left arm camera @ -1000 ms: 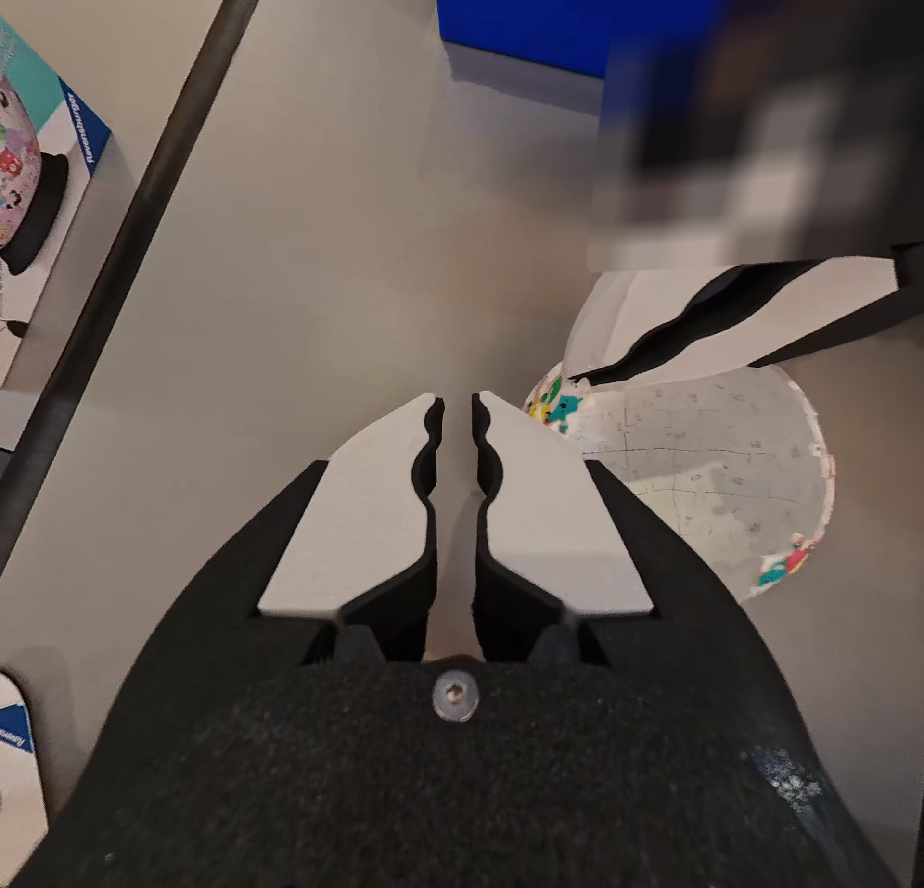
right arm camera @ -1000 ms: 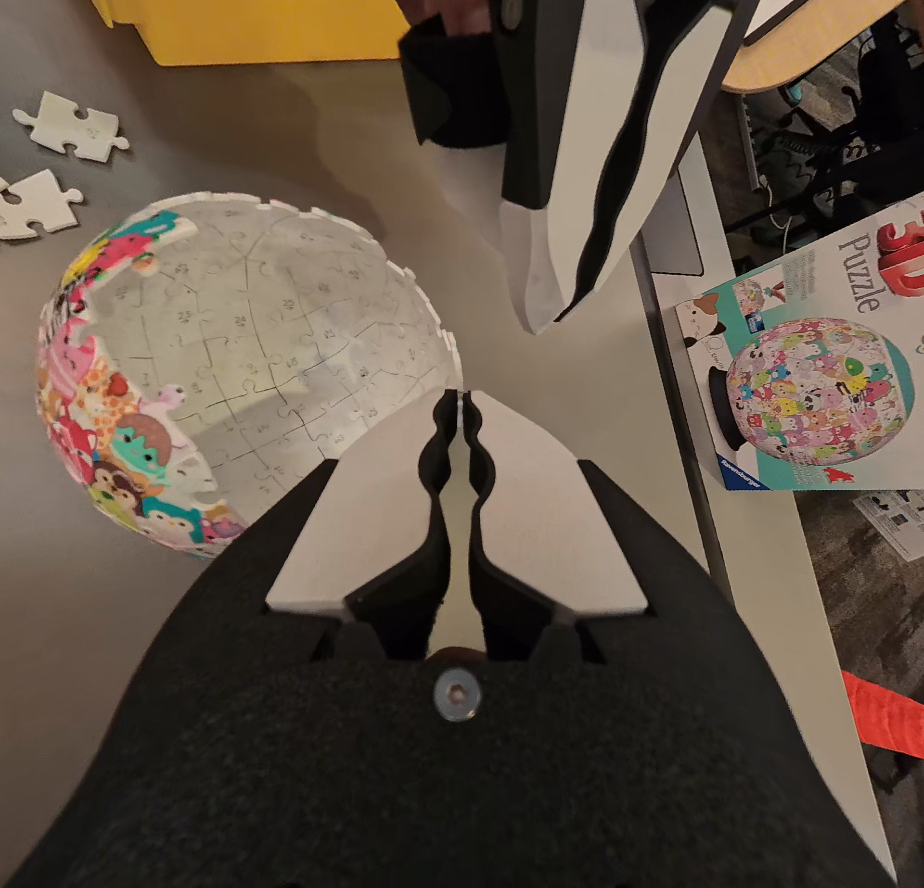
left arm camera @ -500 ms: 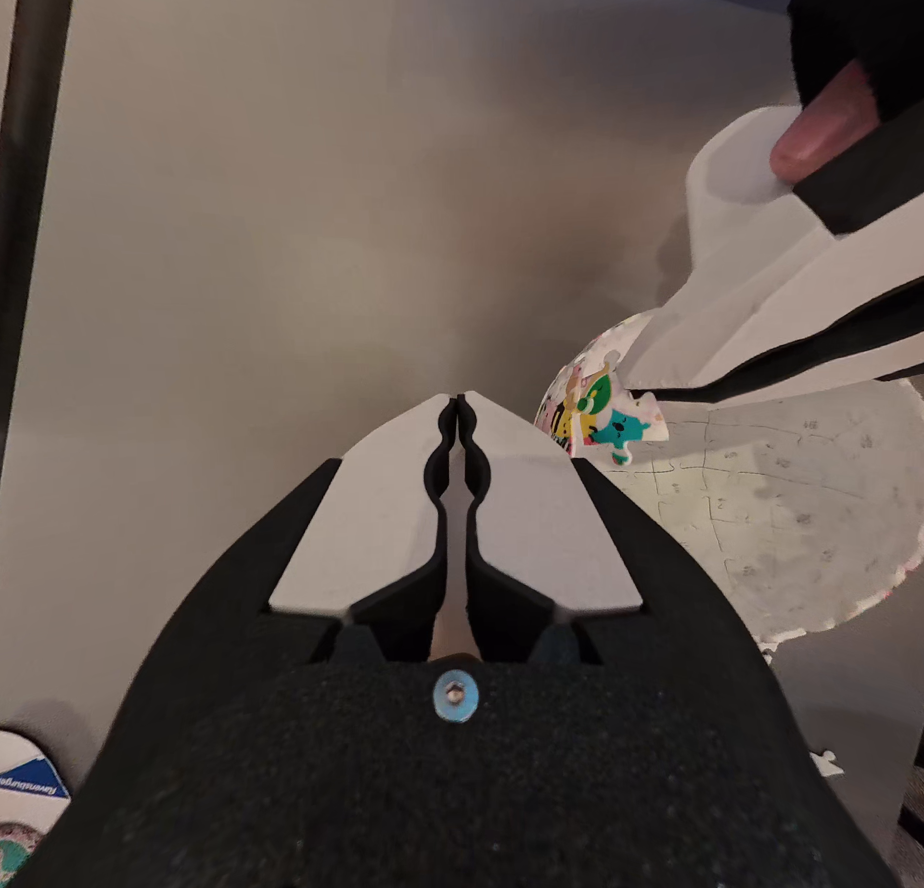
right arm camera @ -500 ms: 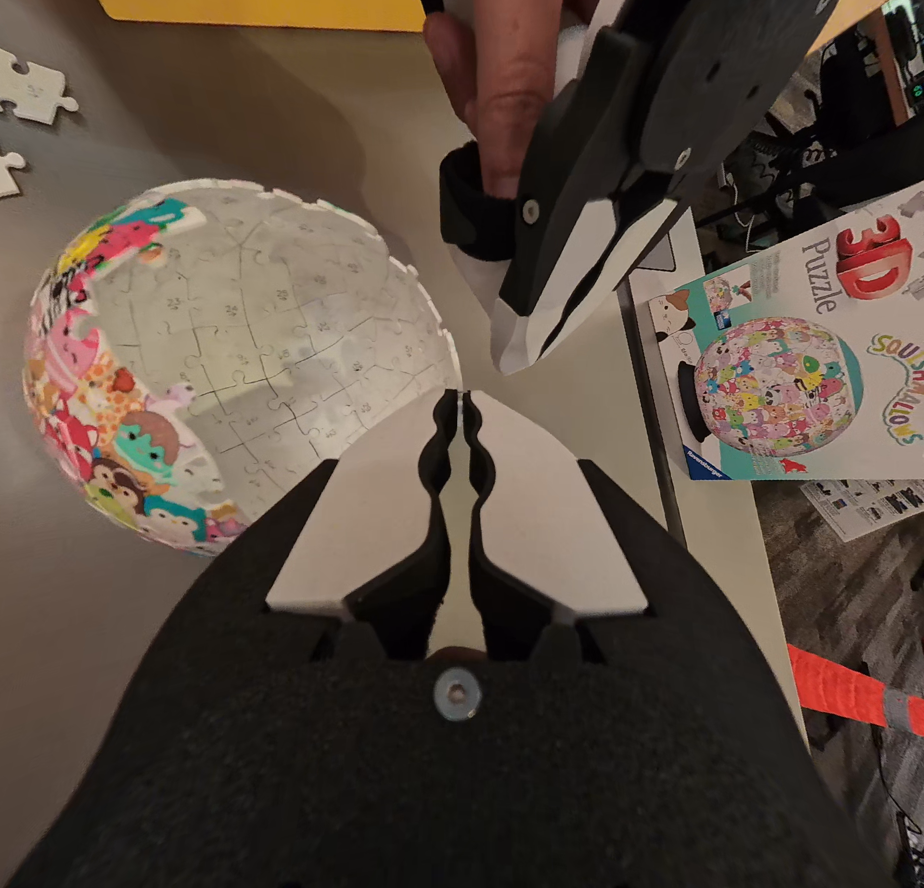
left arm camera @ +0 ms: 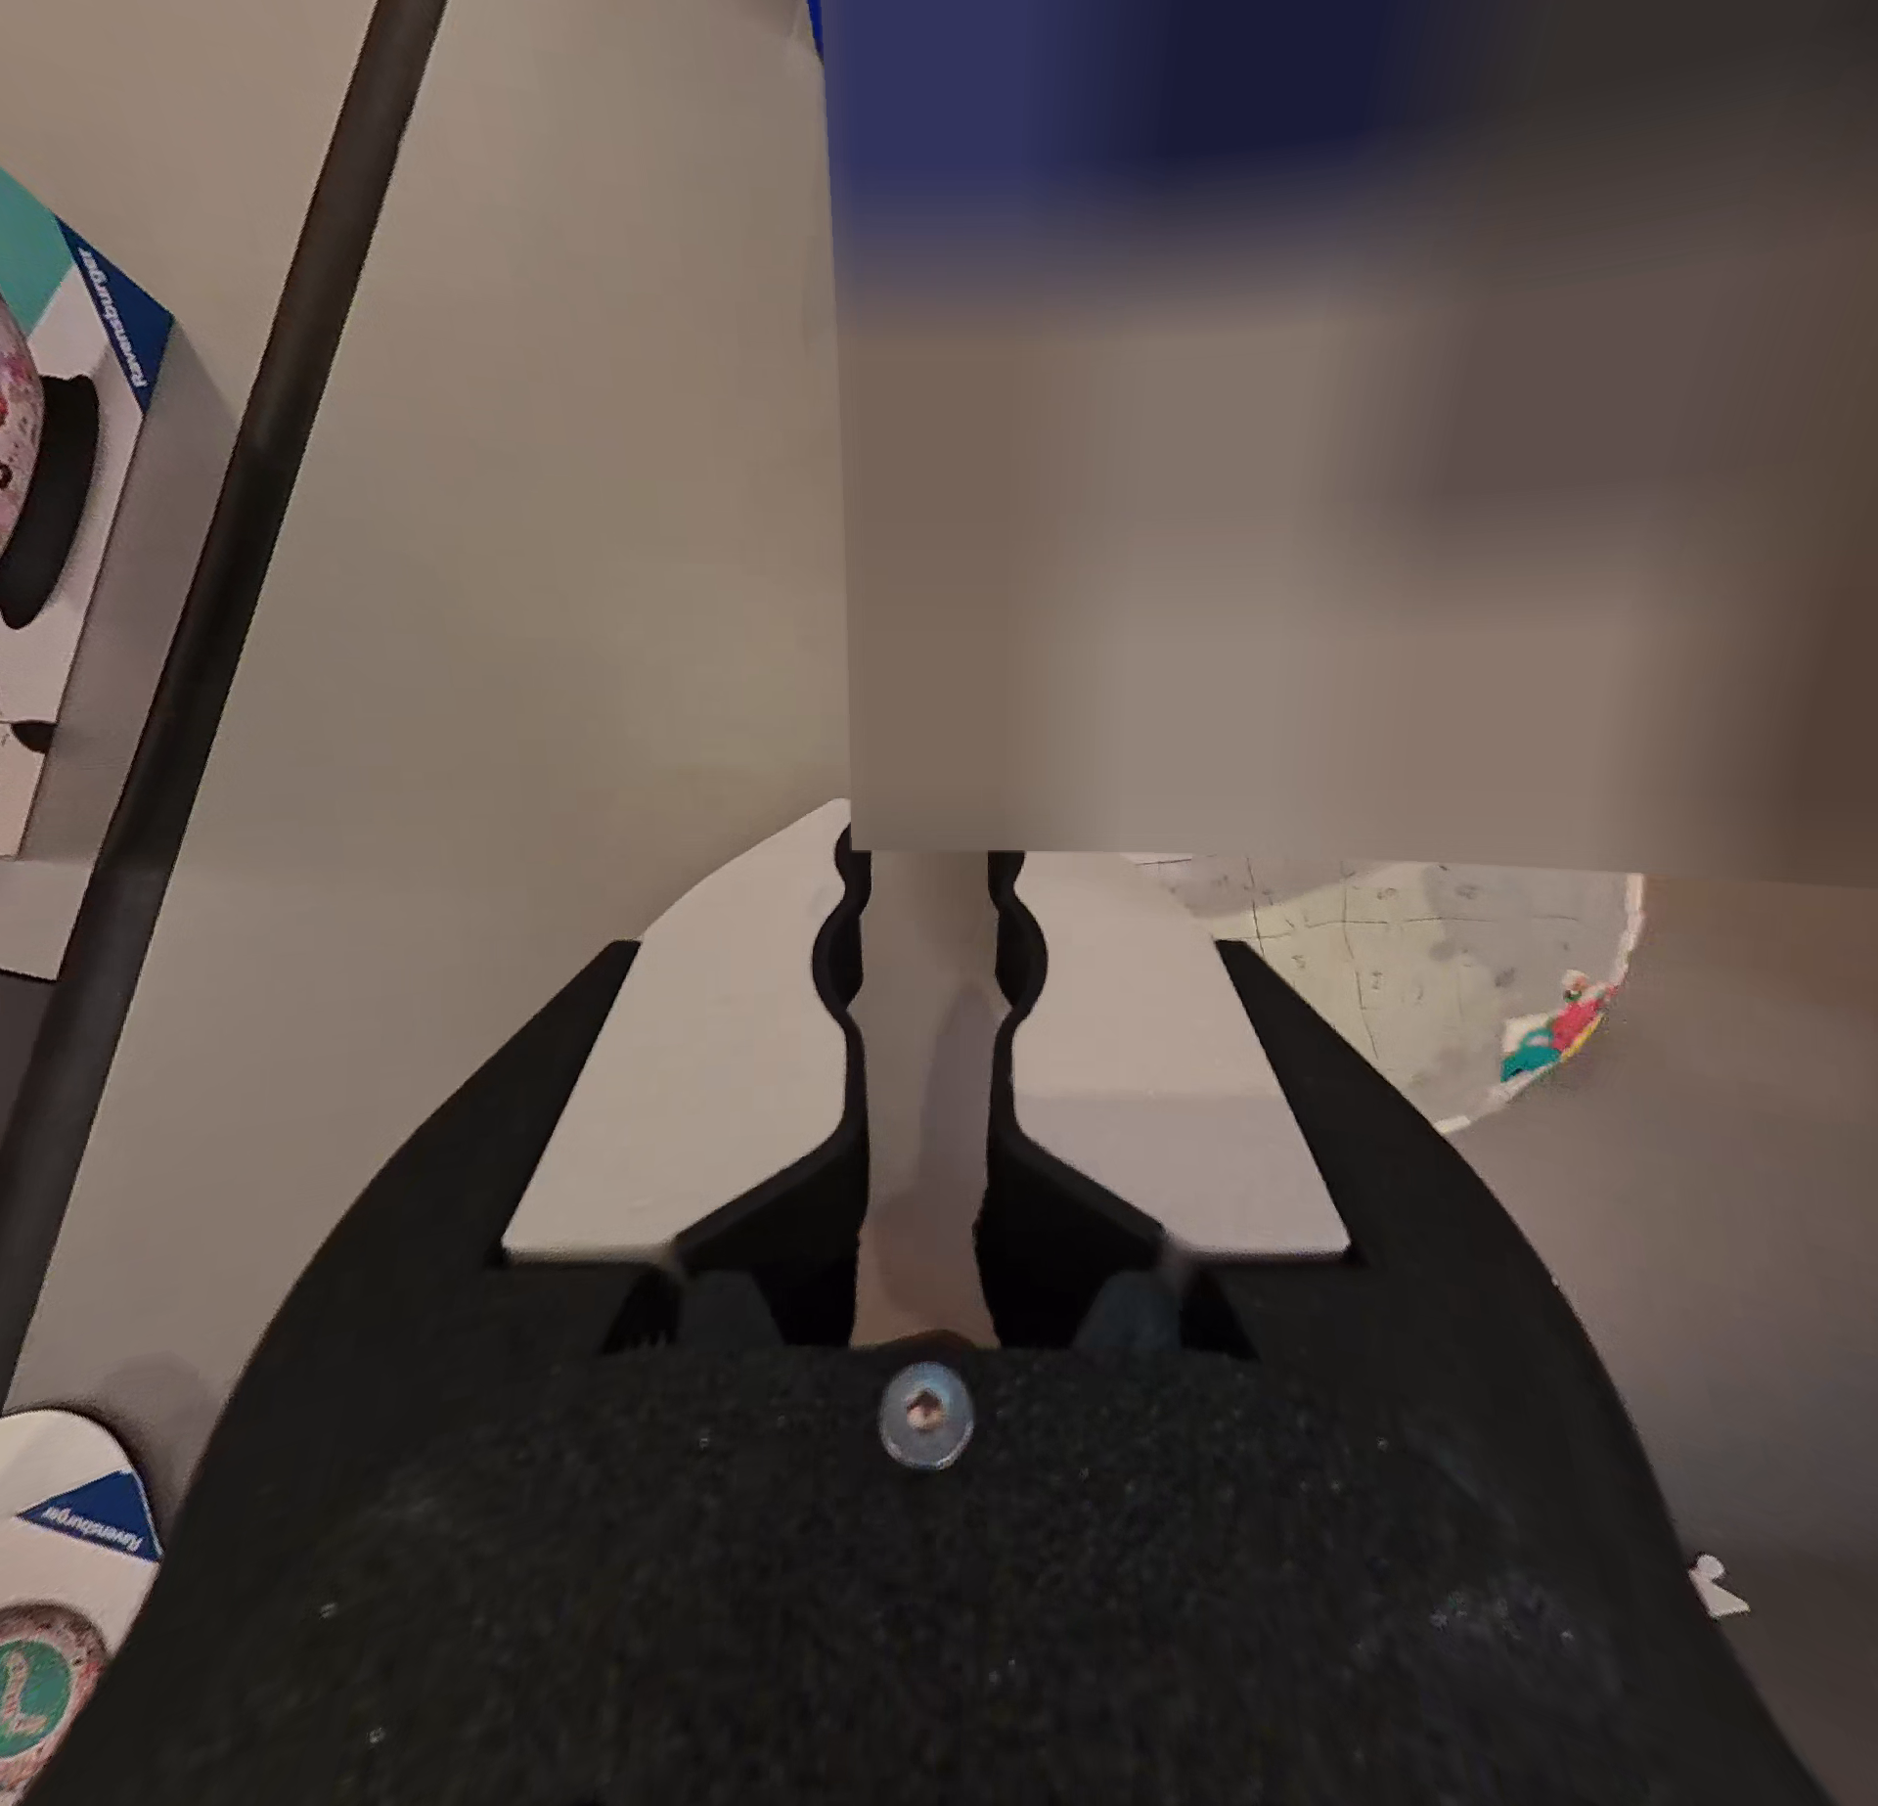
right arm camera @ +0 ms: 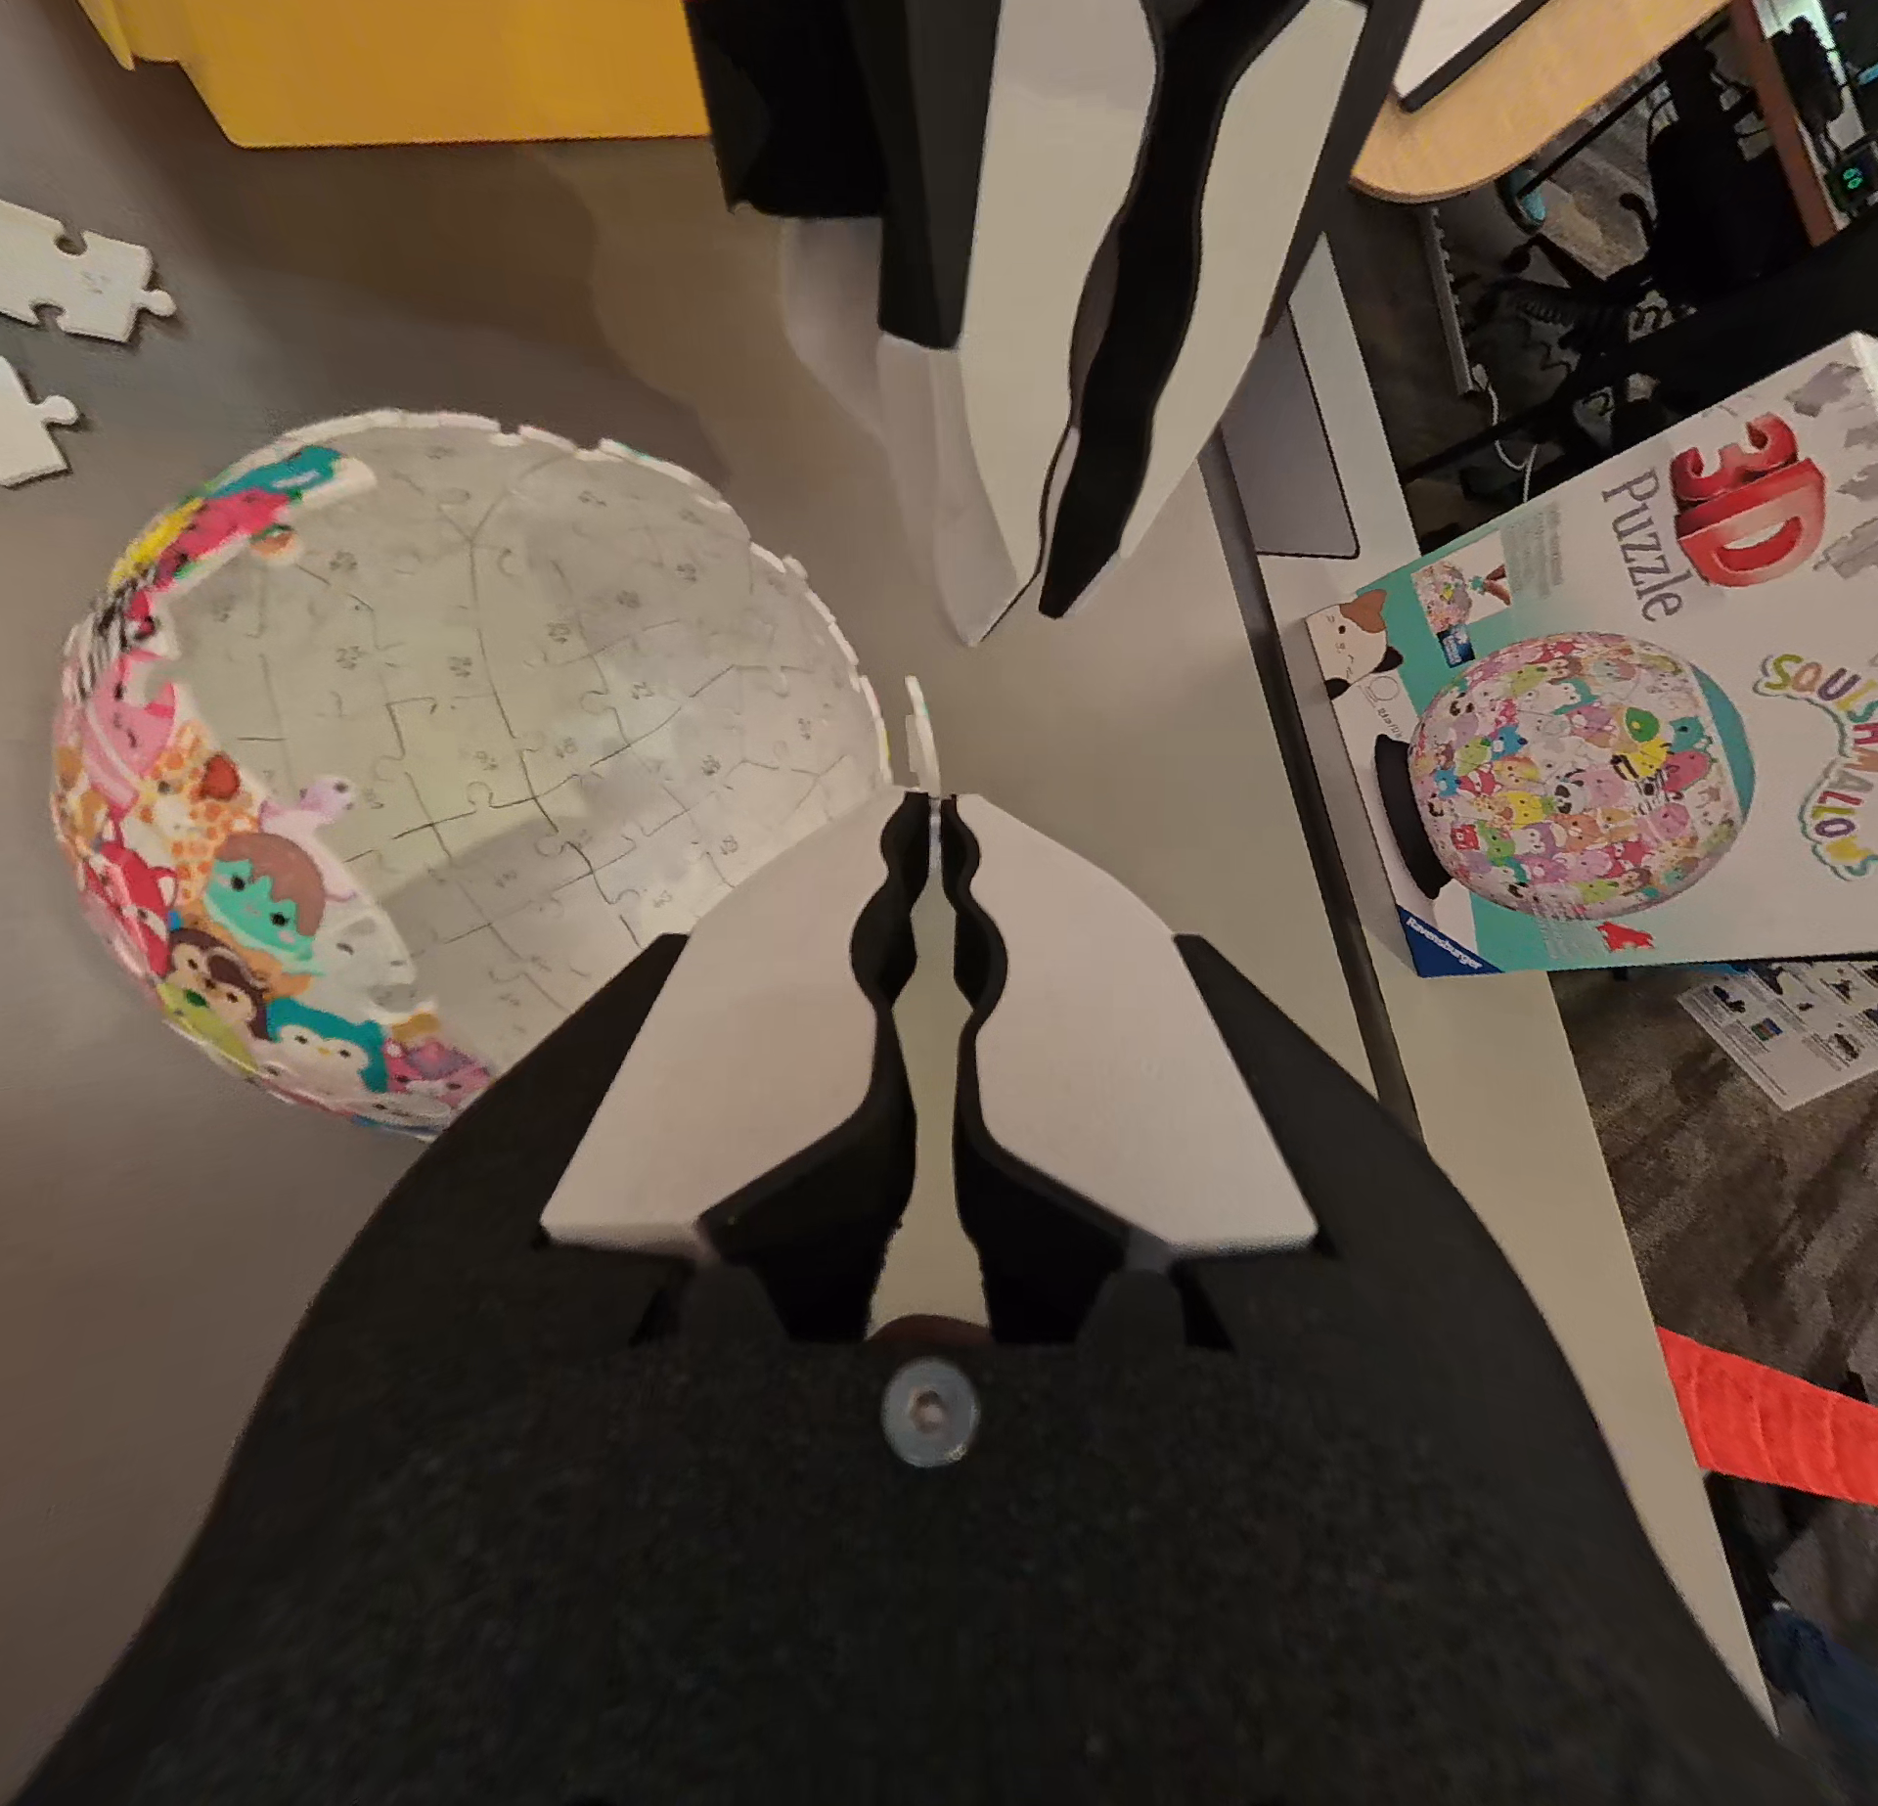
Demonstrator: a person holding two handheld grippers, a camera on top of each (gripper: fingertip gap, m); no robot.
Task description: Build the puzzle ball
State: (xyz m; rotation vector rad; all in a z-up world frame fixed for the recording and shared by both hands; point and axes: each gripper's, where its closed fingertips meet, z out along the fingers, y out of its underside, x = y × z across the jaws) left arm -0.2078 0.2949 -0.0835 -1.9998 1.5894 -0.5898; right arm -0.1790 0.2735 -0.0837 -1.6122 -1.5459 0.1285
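Note:
The half-built puzzle ball (right arm camera: 457,741) lies on the grey table as an open shell, its white inside facing up and colourful cartoon print on the outside. It also shows in the left wrist view (left arm camera: 1423,975). My right gripper (right arm camera: 933,827) is shut on a puzzle piece (right arm camera: 918,731), seen edge-on as a thin white sliver, right beside the shell's right rim. My left gripper (left arm camera: 923,873) is slightly open and empty, its tips hidden by a blurred patch. In the right wrist view the left gripper (right arm camera: 1026,609) points down at the table just right of the shell.
A yellow bin (right arm camera: 407,39) stands at the back. Two loose white pieces (right arm camera: 71,273) lie at the far left. The puzzle box (right arm camera: 1626,700) lies right of the table edge (right arm camera: 1311,741) and also shows in the left wrist view (left arm camera: 71,497). A wooden desk (right arm camera: 1524,80) stands beyond. Left tips to right tips: about 4 cm.
My left gripper's jaws have opened a little from nearly shut. It has swung back upright beside the shell. The right gripper has kept its hold and place.

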